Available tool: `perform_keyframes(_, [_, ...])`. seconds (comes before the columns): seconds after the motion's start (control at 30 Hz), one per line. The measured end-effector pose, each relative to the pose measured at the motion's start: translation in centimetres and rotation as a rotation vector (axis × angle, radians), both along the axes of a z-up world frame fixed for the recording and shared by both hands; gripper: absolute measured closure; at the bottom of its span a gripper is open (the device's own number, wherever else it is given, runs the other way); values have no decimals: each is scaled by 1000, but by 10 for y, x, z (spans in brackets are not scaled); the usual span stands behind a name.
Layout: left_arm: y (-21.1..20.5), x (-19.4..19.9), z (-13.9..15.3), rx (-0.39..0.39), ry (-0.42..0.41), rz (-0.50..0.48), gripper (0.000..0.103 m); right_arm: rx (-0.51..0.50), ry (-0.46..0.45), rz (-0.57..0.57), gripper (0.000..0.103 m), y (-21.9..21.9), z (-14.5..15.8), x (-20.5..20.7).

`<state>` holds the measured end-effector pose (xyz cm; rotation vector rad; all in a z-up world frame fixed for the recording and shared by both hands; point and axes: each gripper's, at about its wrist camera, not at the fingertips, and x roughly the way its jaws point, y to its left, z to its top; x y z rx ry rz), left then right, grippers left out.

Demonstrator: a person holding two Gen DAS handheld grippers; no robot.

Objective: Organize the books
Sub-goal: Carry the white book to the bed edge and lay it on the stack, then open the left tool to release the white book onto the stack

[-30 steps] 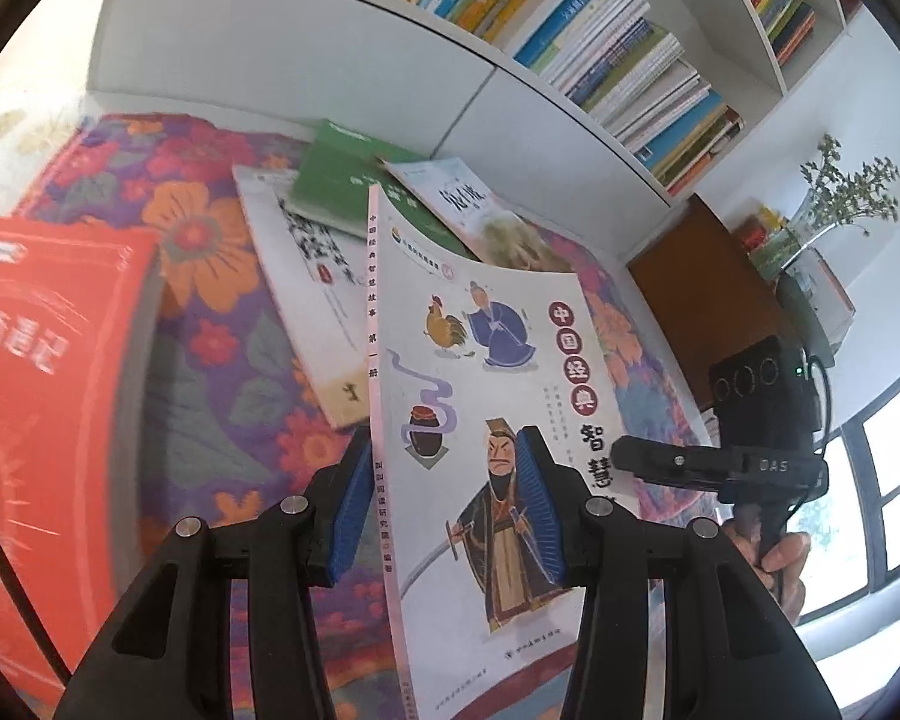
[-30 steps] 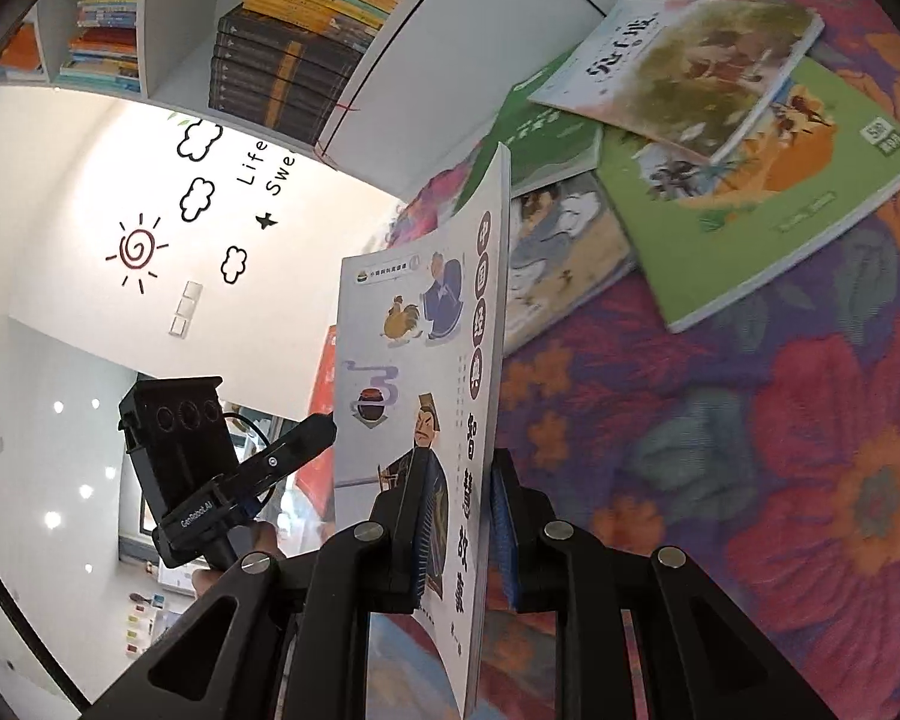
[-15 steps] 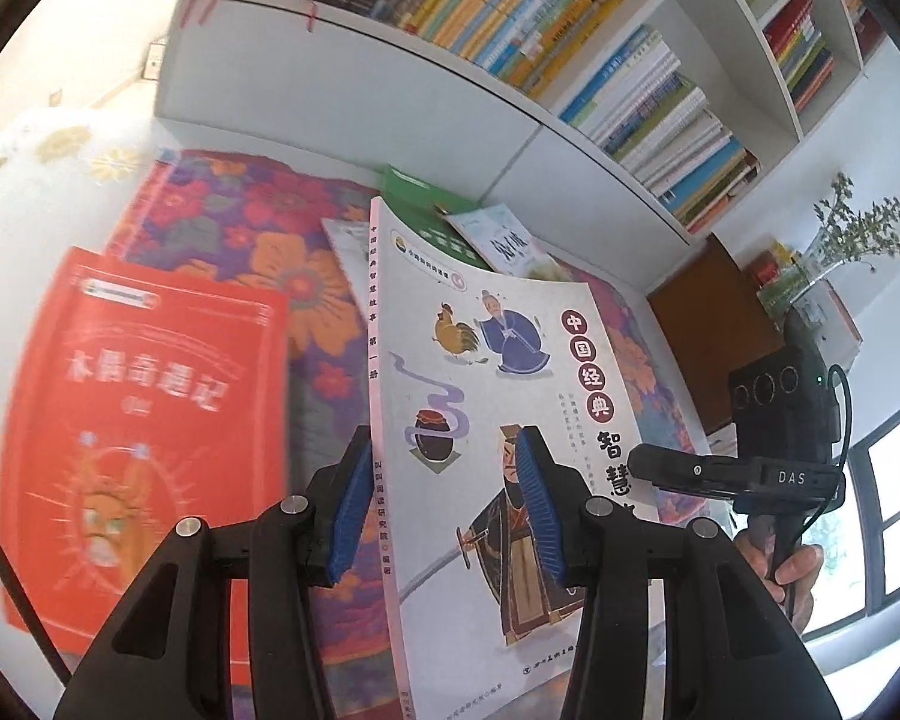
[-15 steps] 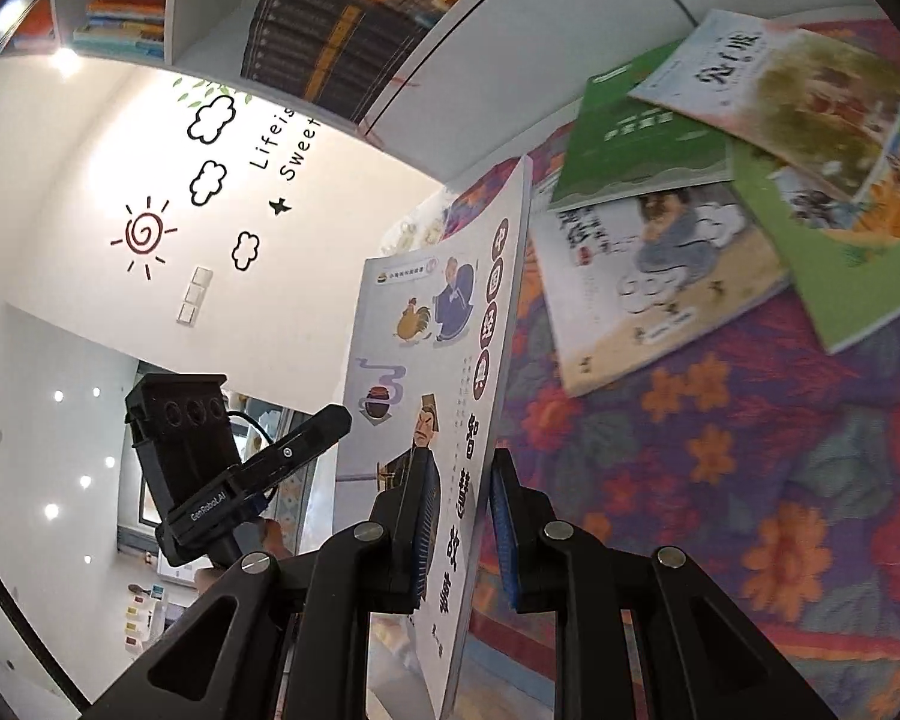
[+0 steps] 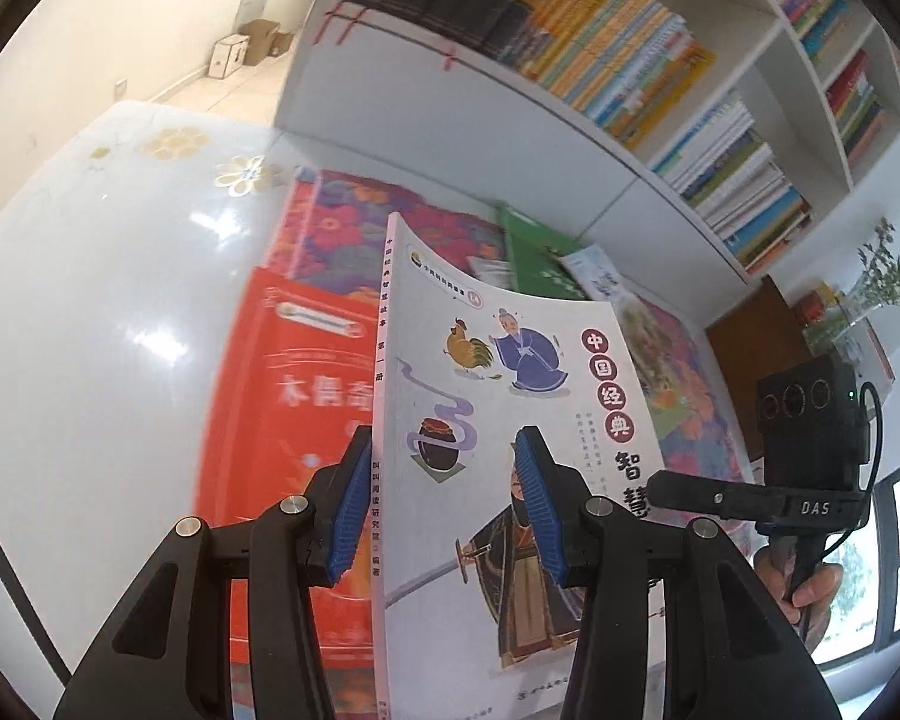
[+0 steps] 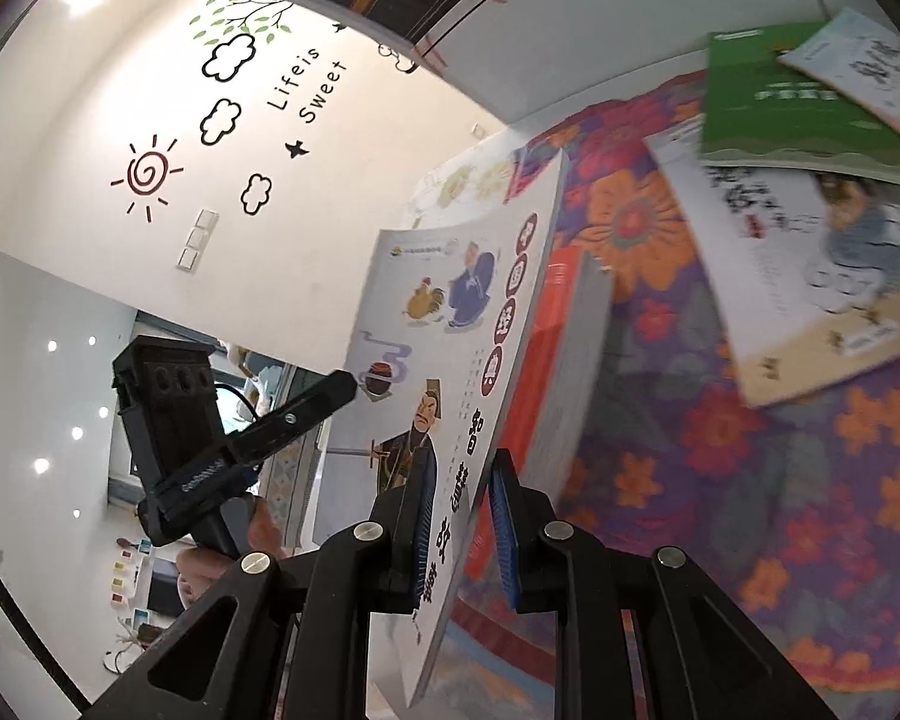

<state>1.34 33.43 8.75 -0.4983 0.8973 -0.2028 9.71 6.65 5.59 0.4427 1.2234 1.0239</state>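
A white illustrated book is being held upright off the floral cloth, gripped from both sides. The left gripper is being kept partly open, its jaws set across the spine edge and front cover; the right gripper is being clamped narrowly on the book's opposite long edge. The book's top edge is curling slightly, clear of everything around it.

A red book is lying flat just behind and below it, at the cloth's edge, where a glossy white desk is offering bare room to the left. Further along the cloth, a green book and a pale picture book are overlapping, well apart from the held one. A white bookshelf, packed with volumes, is running along the back. A wall with cloud and sun decals is showing behind the left hand.
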Motion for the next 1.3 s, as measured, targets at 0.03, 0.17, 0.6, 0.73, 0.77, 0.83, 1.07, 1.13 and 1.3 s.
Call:
perform_keyframes(0.03, [4, 1, -2, -4, 2, 2, 60, 1, 3, 2, 84, 5, -2, 1])
perform_keyframes(0.17, [21, 6, -12, -20, 11, 18, 60, -11, 22, 23, 84, 25, -13, 4])
perform_keyframes(0.6, [46, 13, -40, 16, 48, 26, 60, -68, 56, 63, 84, 71, -40, 15])
perform_keyframes(0.73, [36, 14, -41, 111, 46, 19, 60, -76, 64, 59, 84, 75, -43, 14])
perform_keyframes(0.77, [34, 15, -41, 130, 47, 13, 60, -82, 61, 55, 84, 75, -43, 14])
perform_keyframes(0.83, [32, 16, -43, 157, 47, 5, 60, -97, 49, 48, 84, 75, -43, 14])
perform_keyframes(1.07, [37, 19, -51, 151, 54, 23, 59, -103, 56, 34, 84, 76, -48, 15])
perform_keyframes(1.13, [38, 19, -52, 147, 52, 23, 59, -104, 56, 32, 84, 76, -49, 16])
perform_keyframes(1.3, [37, 17, -51, 158, 47, 23, 59, -105, 61, 25, 82, 76, -51, 15])
